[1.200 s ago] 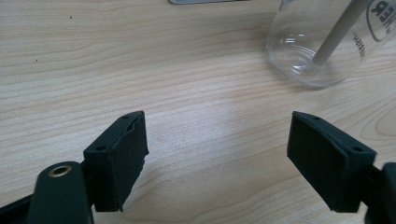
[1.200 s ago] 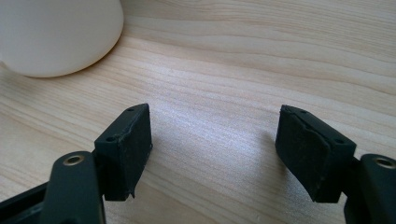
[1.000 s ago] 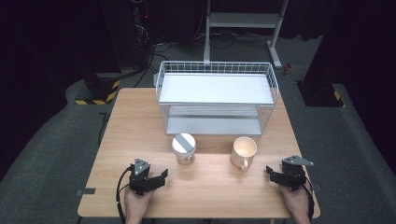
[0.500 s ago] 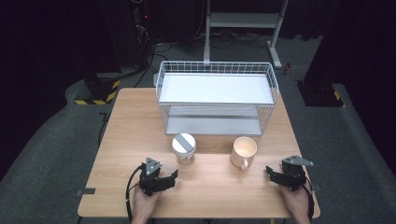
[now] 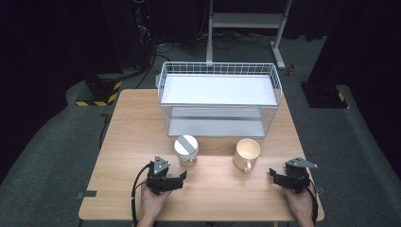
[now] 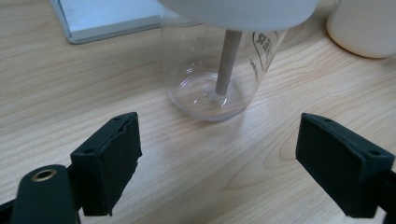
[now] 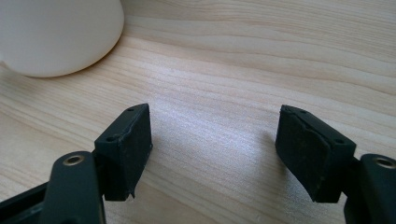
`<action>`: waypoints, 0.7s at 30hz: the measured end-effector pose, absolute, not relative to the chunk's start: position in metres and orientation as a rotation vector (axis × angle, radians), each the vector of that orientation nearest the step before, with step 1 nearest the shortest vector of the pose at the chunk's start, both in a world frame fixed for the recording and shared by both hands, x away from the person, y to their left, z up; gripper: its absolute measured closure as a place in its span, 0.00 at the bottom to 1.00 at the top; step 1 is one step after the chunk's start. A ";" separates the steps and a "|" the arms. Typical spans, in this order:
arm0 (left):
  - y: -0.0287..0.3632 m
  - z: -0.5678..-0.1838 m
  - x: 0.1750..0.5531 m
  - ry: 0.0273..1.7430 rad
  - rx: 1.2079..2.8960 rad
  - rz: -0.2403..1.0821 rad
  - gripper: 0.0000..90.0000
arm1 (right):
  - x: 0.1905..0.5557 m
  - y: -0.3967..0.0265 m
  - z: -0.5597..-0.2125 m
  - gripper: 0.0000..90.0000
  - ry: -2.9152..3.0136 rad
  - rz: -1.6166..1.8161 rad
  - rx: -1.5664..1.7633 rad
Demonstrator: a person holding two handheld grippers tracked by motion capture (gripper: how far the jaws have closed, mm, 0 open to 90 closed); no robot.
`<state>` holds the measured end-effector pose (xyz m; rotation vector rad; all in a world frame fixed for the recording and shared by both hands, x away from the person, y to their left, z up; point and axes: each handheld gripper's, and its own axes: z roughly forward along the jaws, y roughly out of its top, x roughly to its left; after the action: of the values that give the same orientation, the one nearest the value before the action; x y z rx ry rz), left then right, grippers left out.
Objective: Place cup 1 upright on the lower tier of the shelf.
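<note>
Dark room and grey carpet surround a pale wooden worktop that carries a white wire rack at its twelve o'clock edge, with a clear jar and a cream mug standing apart in front of it. The left claw lies on the wood at about seven o'clock from the jar, near it but not touching; its jaws have just been opening and stand released with nothing between them, the jar's clear base dead ahead in the left gripper view. That jar has a wide white lid and a thin straw-like stem inside. The main risk, as I judge it, is a low, glancing approach: slick clear walls could slip from the pads, or one jaw could nudge the jar over toward the rack or the mug at its three o'clock. Gripping under the overhanging lid could also pop it. The right claw rests released and empty at four o'clock from the mug.
</note>
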<state>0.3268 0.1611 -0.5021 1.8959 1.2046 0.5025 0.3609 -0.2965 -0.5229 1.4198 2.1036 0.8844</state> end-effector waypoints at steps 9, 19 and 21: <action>0.154 -0.498 0.337 1.184 1.883 0.488 0.10 | 0.361 -0.296 -0.523 0.30 2.103 0.885 1.424; 0.142 -0.497 0.352 1.178 1.908 0.517 0.00 | 0.360 -0.296 -0.523 0.30 2.103 0.885 1.424; 0.141 -0.496 0.355 1.176 1.914 0.523 0.00 | 0.360 -0.296 -0.523 0.30 2.103 0.886 1.424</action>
<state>0.3553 0.1407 -0.4961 1.9140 1.1761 0.5231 0.3604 -0.2963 -0.5229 1.4236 2.1034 0.8855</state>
